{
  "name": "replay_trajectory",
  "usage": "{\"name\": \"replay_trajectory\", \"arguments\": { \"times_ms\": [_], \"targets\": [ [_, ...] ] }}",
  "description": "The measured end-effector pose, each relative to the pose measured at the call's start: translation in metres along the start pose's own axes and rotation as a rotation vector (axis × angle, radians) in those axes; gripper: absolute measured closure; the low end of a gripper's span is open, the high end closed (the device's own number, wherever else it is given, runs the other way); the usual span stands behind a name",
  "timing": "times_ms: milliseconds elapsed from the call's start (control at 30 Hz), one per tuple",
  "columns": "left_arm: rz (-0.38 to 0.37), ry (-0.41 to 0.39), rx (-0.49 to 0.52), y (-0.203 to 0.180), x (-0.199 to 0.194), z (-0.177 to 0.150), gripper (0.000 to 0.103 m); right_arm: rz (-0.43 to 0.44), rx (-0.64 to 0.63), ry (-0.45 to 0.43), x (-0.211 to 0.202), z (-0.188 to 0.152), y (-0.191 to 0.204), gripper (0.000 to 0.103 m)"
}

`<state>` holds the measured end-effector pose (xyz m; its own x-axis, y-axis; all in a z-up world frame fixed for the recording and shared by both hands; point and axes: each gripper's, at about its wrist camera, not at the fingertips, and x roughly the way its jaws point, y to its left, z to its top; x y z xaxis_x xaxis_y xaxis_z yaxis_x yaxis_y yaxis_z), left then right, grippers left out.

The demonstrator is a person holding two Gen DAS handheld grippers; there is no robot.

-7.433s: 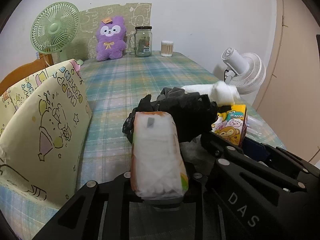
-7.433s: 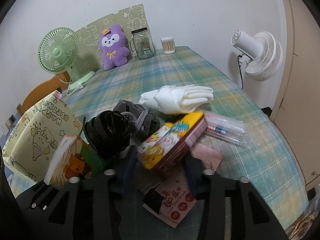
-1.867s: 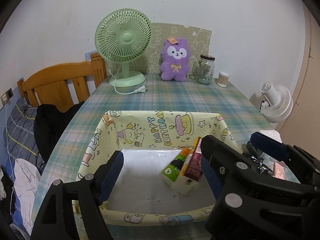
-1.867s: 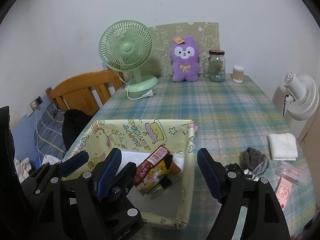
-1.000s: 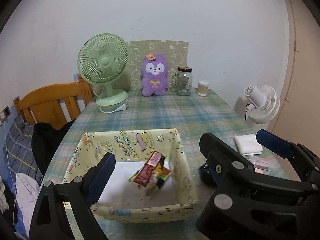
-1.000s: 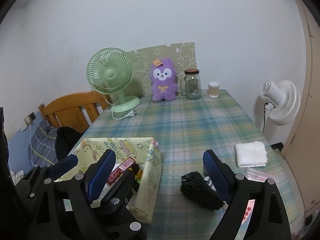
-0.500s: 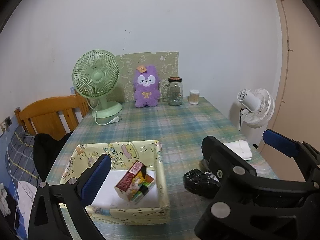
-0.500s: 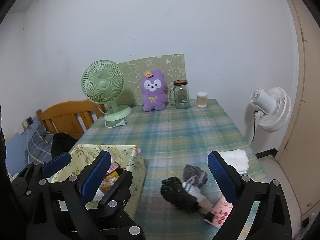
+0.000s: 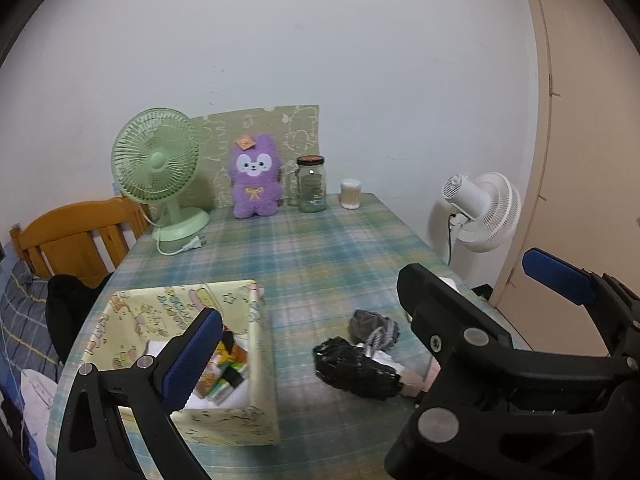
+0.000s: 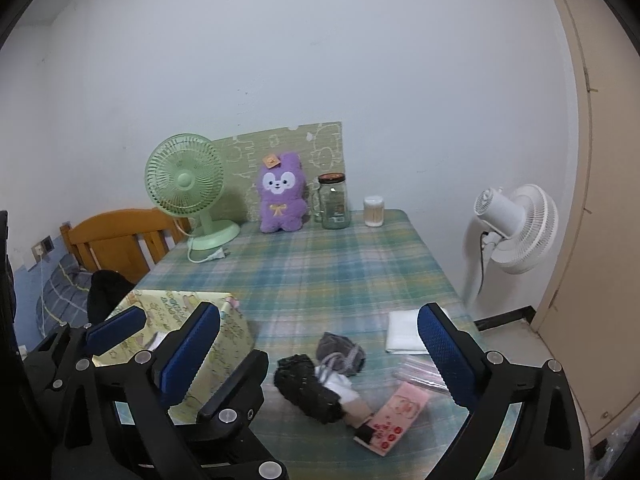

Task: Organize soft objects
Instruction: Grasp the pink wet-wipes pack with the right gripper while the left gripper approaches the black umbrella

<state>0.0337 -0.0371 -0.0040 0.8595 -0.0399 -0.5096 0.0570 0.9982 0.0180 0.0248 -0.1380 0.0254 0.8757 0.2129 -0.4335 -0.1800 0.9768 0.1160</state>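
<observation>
A yellow cartoon-print box (image 9: 256,364) (image 10: 224,340) stands on the near left of the plaid table and holds two packets (image 9: 226,368). To its right lie a black crumpled bundle (image 9: 352,368) (image 10: 308,390), a grey rolled sock (image 9: 372,322) (image 10: 340,350), a folded white cloth (image 10: 406,332), a pink packet (image 10: 394,414) and a clear pouch (image 10: 420,372). My left gripper (image 9: 380,320) is open and empty, high above the table. My right gripper (image 10: 320,344) is open and empty, above the same pile.
At the table's far edge stand a green fan (image 9: 160,172), a purple plush toy (image 9: 256,180), a glass jar (image 9: 312,190) and a cotton-swab tub (image 9: 351,194). A white fan (image 10: 512,228) stands off the right edge. A wooden chair (image 9: 76,236) is at left.
Both grippers have let go of their packets, which now lie in the box. Both have since pulled back and up, so the table looks farther away.
</observation>
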Motion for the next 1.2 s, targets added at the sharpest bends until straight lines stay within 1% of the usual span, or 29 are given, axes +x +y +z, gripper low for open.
{"name": "replay_trajectory", "arguments": {
  "times_ms": [100, 300, 533, 700, 800, 867, 1000, 1200],
  "targets": [
    [-0.003, -0.001, 0.008, -0.01, 0.002, -0.001, 0.0, -0.005, 0.005, 0.002, -0.001, -0.002, -0.009, 0.002],
    [-0.019, 0.009, 0.009, -0.023, 0.009, -0.004, 0.001, -0.044, -0.015, -0.002, -0.002, -0.005, -0.023, 0.002],
    [-0.036, 0.019, 0.009, -0.035, 0.022, -0.009, 0.004, -0.047, 0.005, 0.009, 0.005, -0.013, -0.042, 0.002],
    [-0.051, 0.05, 0.009, -0.042, 0.035, -0.017, 0.005, -0.057, 0.002, 0.04, 0.016, -0.022, -0.049, 0.002],
    [-0.056, 0.063, 0.011, -0.046, 0.043, -0.023, 0.01, -0.054, 0.012, 0.055, 0.022, -0.029, -0.055, 0.002],
    [-0.073, 0.082, 0.015, -0.049, 0.048, -0.028, 0.011, -0.052, 0.02, 0.065, 0.026, -0.035, -0.058, 0.002],
    [-0.069, 0.121, 0.027, -0.053, 0.061, -0.037, 0.011, -0.055, 0.034, 0.089, 0.036, -0.046, -0.066, 0.003],
    [-0.066, 0.14, 0.036, -0.056, 0.072, -0.049, 0.011, -0.053, 0.039, 0.106, 0.044, -0.061, -0.071, 0.003]
  ]
}}
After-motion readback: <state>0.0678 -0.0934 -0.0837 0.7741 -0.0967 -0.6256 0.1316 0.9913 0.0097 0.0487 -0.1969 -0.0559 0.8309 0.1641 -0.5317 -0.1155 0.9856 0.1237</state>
